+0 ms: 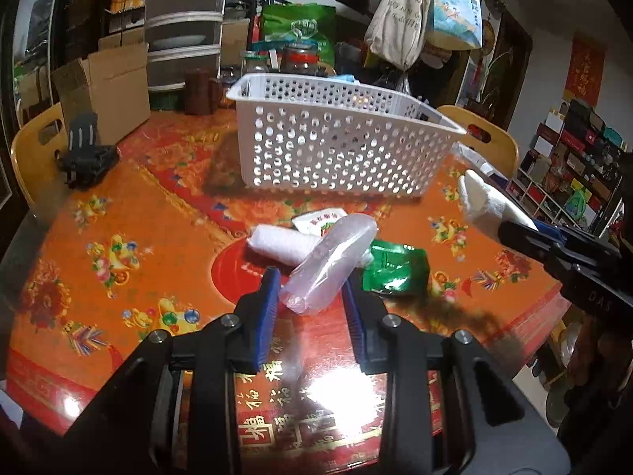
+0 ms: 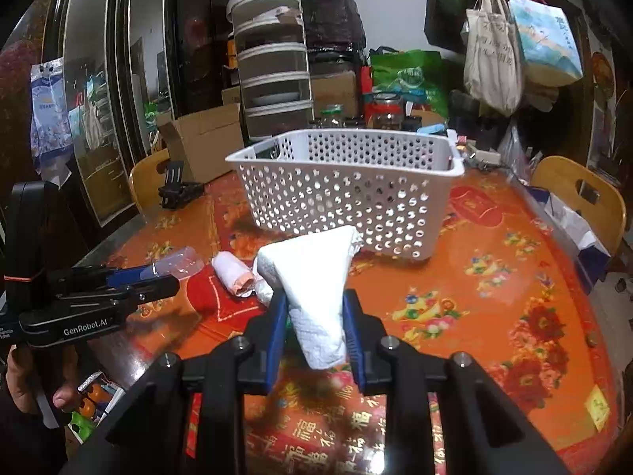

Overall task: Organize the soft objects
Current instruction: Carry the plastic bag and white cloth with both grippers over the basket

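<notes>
My left gripper is shut on a clear plastic bag roll, held just above the table. A white roll, a small white sachet and a green foil pouch lie on the table beyond it. My right gripper is shut on a folded white paper towel and holds it above the table; it also shows in the left wrist view. The white perforated basket stands behind, also in the right wrist view. A pinkish-white roll lies left of the towel.
The round table has a red and orange floral cover. A black clamp-like stand sits at its far left. A cardboard box, jars and stacked drawers crowd the back. Wooden chairs stand around.
</notes>
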Tool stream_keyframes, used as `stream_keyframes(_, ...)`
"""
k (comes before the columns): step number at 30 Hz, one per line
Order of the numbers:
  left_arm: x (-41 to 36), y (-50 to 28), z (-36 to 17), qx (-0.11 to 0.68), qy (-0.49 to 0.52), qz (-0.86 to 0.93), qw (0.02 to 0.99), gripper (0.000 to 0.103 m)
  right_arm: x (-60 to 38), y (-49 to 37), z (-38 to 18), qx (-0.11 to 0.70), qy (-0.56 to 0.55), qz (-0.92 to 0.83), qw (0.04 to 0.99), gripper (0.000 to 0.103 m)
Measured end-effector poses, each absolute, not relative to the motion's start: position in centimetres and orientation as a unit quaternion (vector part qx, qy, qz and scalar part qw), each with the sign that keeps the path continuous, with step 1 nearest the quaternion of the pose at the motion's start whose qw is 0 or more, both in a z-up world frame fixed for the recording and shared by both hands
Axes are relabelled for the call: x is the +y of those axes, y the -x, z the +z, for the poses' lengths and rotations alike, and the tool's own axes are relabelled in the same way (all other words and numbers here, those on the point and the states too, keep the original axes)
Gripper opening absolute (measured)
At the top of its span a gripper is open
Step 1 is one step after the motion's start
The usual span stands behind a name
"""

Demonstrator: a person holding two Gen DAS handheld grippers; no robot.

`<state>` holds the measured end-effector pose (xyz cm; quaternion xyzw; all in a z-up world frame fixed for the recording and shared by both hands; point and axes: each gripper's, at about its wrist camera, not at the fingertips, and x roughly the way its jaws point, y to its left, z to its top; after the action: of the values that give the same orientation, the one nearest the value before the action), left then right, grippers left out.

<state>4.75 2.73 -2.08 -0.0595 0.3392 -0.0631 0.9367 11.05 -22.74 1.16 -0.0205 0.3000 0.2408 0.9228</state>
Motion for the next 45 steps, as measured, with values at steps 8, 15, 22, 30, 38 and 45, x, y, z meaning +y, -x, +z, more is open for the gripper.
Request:
stream_keyframes(8, 3.2, -3.4, 0.7, 0.317, 0.064, -0.051, 0.945, 0.03, -24.0, -9.8, 3.0, 0.283, 0.014, 0.239, 0.929, 0.027)
stream_keyframes(15, 3.2, -3.6, 3.5, 0.308, 0.067, -0.051, 0.948, 0.03, -24.6, -10.2, 4.3, 0.278, 0.018, 0.233, 0.932, 0.027)
stream_keyframes(22, 3.4, -5.8, 7.2, 0.295, 0.07, -0.062, 0.951, 0.03, -25.1, -11.2, 6.5, 0.268, 0.021, 0.228, 0.936, 0.027)
stream_keyframes(30, 2.9, -10.6, 10.8, 0.298, 0.07, -0.068, 0.95, 0.03, -24.8, -14.3, 9.6, 0.262, 0.034, 0.222, 0.939, 0.027)
stream_keyframes(38, 2.4, -18.6, 12.8, 0.332, 0.077, -0.07, 0.938, 0.03, -23.3, -20.5, 11.5, 0.29, 0.049, 0.209, 0.932, 0.027)
stream_keyframes(45, 2.3, -26.8, 11.2, 0.381, 0.079, -0.053, 0.92, 0.03, -21.8, -27.7, 10.0, 0.357, 0.057, 0.201, 0.91, 0.027)
